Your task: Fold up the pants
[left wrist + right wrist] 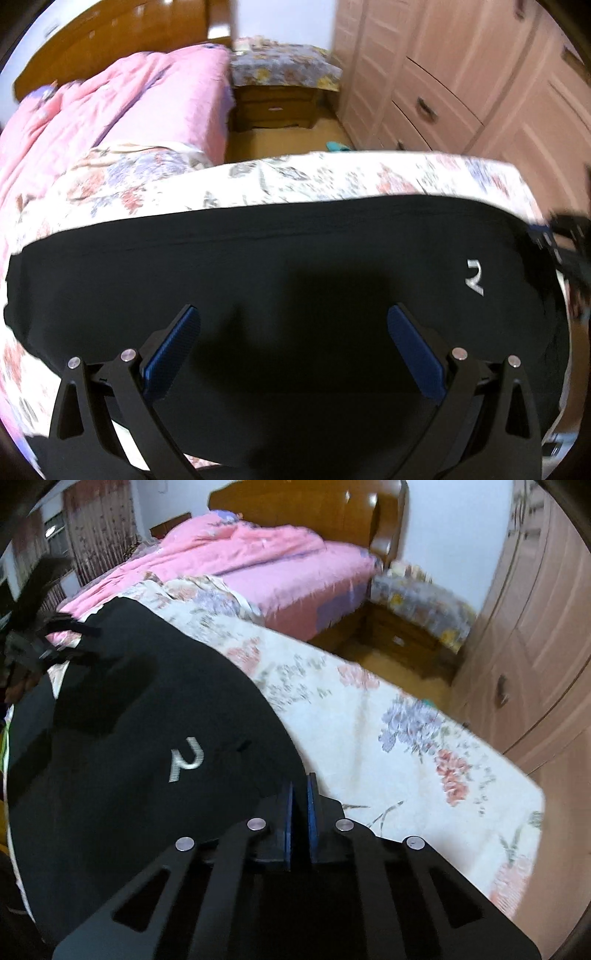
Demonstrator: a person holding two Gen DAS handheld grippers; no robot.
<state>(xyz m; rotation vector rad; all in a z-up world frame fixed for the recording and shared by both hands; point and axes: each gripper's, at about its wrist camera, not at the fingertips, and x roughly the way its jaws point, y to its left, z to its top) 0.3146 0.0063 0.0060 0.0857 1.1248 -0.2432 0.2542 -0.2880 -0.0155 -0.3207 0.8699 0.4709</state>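
Black pants (280, 266) with a small white logo (474, 277) lie flat across a floral sheet (332, 177) on the bed. My left gripper (293, 314) is open, its blue pads spread wide just above the pants, holding nothing. In the right wrist view the pants (147, 738) fill the left side, logo (186, 762) up. My right gripper (300, 781) is shut, its blue pads pinched on the pants' right edge. The left gripper (33, 627) shows blurred at the far left, and the right gripper (569, 236) shows blurred at the far right of the left wrist view.
A pink quilt (258, 554) covers the bed's far half, before a wooden headboard (295, 506). A wooden nightstand (277, 103) with a floral cover stands beside the bed. A pink wardrobe with drawers (461, 74) runs along the right. Wooden floor (288, 140) lies between.
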